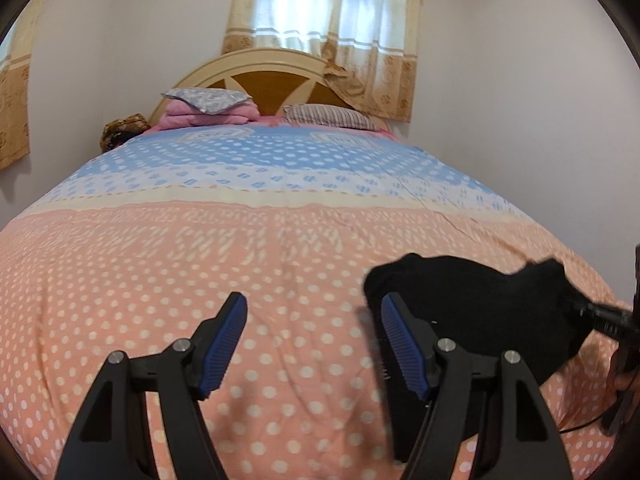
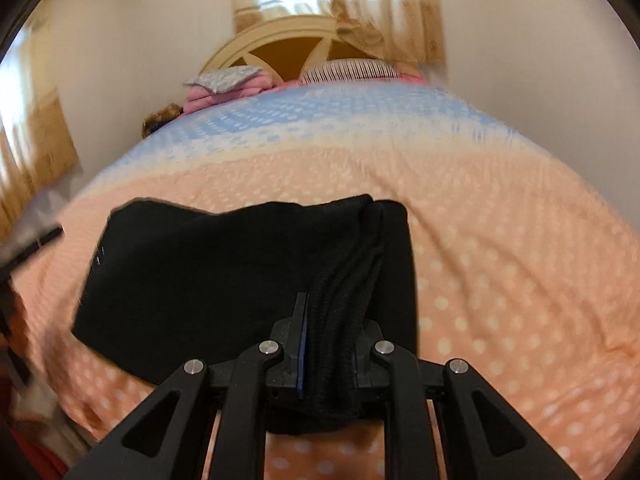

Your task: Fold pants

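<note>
The black pants (image 2: 224,276) lie as a folded dark bundle on the pink polka-dot bedspread (image 2: 500,280). My right gripper (image 2: 326,332) is shut on their ribbed waistband edge, which bunches between the fingers. In the left wrist view the pants (image 1: 480,304) sit to the right of my left gripper (image 1: 314,344), which is open and empty just above the bedspread (image 1: 160,280), its right finger (image 1: 404,344) beside the cloth. The right gripper's tip (image 1: 600,316) shows at the far right edge, on the pants.
The bed runs back to a cream and brown headboard (image 1: 272,76) under a curtained window (image 1: 328,8). A pink folded blanket with a grey pillow (image 1: 208,108) and a striped pillow (image 1: 328,116) lie at the head. White walls stand on both sides.
</note>
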### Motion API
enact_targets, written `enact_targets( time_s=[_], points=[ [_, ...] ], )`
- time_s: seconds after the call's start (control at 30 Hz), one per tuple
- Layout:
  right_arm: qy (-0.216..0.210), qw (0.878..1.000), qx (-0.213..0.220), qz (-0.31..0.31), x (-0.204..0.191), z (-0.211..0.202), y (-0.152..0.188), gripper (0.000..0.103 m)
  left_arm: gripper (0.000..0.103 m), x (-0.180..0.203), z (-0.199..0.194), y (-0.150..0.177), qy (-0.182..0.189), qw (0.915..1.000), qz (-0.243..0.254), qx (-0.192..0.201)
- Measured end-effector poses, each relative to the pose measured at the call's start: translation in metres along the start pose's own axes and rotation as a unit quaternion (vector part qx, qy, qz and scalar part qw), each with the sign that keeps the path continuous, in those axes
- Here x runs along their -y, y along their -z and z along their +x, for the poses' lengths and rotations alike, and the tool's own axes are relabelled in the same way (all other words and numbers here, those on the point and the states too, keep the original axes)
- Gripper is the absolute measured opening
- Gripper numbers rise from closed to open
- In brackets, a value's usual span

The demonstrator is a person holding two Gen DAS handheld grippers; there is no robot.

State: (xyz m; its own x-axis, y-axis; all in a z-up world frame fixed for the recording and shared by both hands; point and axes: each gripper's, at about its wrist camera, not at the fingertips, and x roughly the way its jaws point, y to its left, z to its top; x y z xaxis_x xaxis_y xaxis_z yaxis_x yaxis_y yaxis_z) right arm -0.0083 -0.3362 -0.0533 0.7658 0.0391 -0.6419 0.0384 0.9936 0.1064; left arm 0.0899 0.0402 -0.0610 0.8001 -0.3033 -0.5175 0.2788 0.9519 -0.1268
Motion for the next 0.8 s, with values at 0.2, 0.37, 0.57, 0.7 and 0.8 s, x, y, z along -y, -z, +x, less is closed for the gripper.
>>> enact_targets(
  time_s=[0.2, 0.37, 0.57, 0.7, 0.8],
  points=[
    [-0.009, 1.0, -0.013, 0.01, 0.002, -0.001, 0.0, 0.016, 0.073, 0.013, 0.004, 0.003, 0.006, 0.9998, 0.019, -0.008],
    [0.018, 1.0, 0.009, 0.021, 0.003, -0.012, -0.008, 0.015, 0.073, 0.022, 0.009, -0.001, 0.015, 0.9995, 0.028, -0.007],
    [0.034, 0.997, -0.052, 0.051, 0.023, 0.012, -0.003, 0.025, 0.073, 0.033, 0.023, 0.004, 0.009, 0.9984, 0.043, -0.034],
    [0.043, 0.991, -0.05, 0.12, 0.046, -0.011, -0.008, 0.053, 0.073, 0.037, 0.021, 0.002, 0.005, 0.9978, 0.06, -0.029],
    [0.094, 0.983, 0.041, 0.149, 0.054, -0.055, -0.012, 0.053, 0.073, 0.046, 0.02, -0.008, 0.008, 0.9975, 0.069, -0.013]
  ],
)
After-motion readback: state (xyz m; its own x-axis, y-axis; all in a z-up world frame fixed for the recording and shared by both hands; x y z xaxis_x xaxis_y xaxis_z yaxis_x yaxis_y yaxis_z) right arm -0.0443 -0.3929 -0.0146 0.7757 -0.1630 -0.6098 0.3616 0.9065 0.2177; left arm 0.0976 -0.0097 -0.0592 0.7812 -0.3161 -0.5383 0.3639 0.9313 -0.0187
